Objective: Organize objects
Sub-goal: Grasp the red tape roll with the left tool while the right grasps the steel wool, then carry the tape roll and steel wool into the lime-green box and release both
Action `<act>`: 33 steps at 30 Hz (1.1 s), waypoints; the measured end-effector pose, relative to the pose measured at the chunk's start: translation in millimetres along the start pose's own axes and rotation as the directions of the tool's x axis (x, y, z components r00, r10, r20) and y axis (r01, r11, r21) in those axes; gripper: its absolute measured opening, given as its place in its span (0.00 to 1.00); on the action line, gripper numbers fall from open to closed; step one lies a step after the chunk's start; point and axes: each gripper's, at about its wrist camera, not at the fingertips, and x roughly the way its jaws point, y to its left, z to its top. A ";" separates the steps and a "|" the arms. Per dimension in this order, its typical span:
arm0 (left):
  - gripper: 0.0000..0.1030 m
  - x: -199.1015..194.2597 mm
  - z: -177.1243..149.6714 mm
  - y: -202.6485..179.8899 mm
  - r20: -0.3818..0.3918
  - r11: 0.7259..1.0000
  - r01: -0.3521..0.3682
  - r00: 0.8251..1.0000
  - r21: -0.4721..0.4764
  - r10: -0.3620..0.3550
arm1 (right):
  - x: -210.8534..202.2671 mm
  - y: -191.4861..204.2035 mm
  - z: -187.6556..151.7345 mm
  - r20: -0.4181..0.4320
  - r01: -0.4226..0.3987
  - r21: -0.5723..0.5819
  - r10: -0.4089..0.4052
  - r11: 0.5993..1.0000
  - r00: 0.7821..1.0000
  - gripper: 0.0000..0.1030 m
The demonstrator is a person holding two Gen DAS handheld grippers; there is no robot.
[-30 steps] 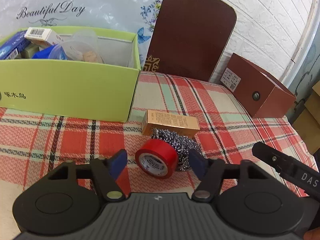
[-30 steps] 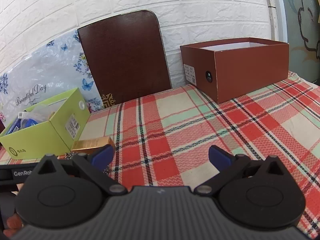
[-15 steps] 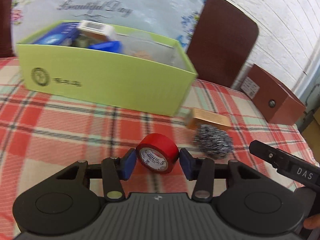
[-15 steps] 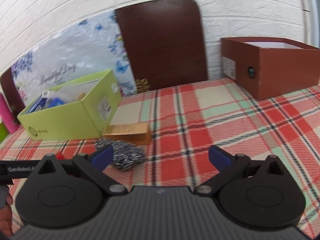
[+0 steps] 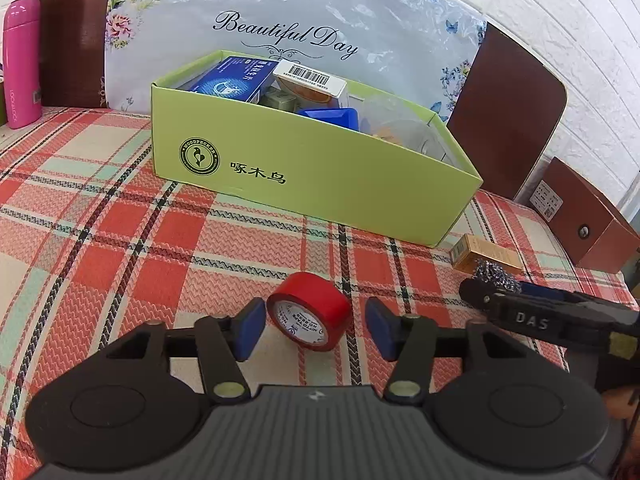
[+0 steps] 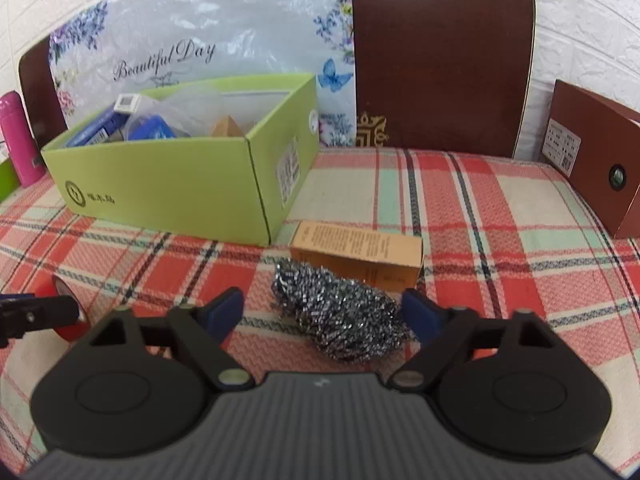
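A red tape roll [image 5: 309, 315] lies on the plaid cloth between the pads of my left gripper [image 5: 316, 330], which is open; the left pad is close to the roll, the right pad apart from it. A steel wool scrubber [image 6: 340, 314] lies between the pads of my right gripper [image 6: 326, 314], which is open and not touching it. A small tan box [image 6: 356, 254] lies just behind the scrubber. The green box [image 5: 320, 168] holds several items and stands behind the tape roll. The right gripper also shows at the right of the left wrist view [image 5: 532, 316].
A brown shoebox [image 6: 592, 160] stands at the right. A dark brown board [image 6: 440, 56] and a floral bag [image 5: 280, 20] lean on the white wall. A pink bottle [image 5: 22, 60] stands at far left. Plaid cloth [image 5: 100, 220] covers the table.
The left gripper carried the tape roll leftward, away from the scrubber, and opened, leaving it on the cloth. The right gripper swung left and down to straddle the scrubber.
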 end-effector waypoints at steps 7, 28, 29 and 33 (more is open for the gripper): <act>0.69 14.4 -0.7 -2.2 -0.024 1.000 -0.016 1.000 0.013 0.016 | -17.5 -3.7 -0.7 0.021 -0.049 0.024 0.049 0.999 0.999 0.47; 0.47 -49.5 66.1 0.7 0.167 0.988 0.154 0.974 -0.006 -0.151 | -90.3 35.3 53.4 0.253 -0.257 -0.021 0.254 0.966 0.934 0.47; 0.47 -51.1 73.7 -0.5 0.180 0.989 0.147 0.973 0.000 -0.145 | -90.2 36.3 59.2 0.263 -0.253 -0.022 0.250 0.967 0.932 0.47; 0.47 -53.3 99.9 -5.5 0.229 0.991 0.129 0.965 0.022 -0.131 | -83.4 39.5 82.8 0.304 -0.239 -0.031 0.237 0.971 0.923 0.48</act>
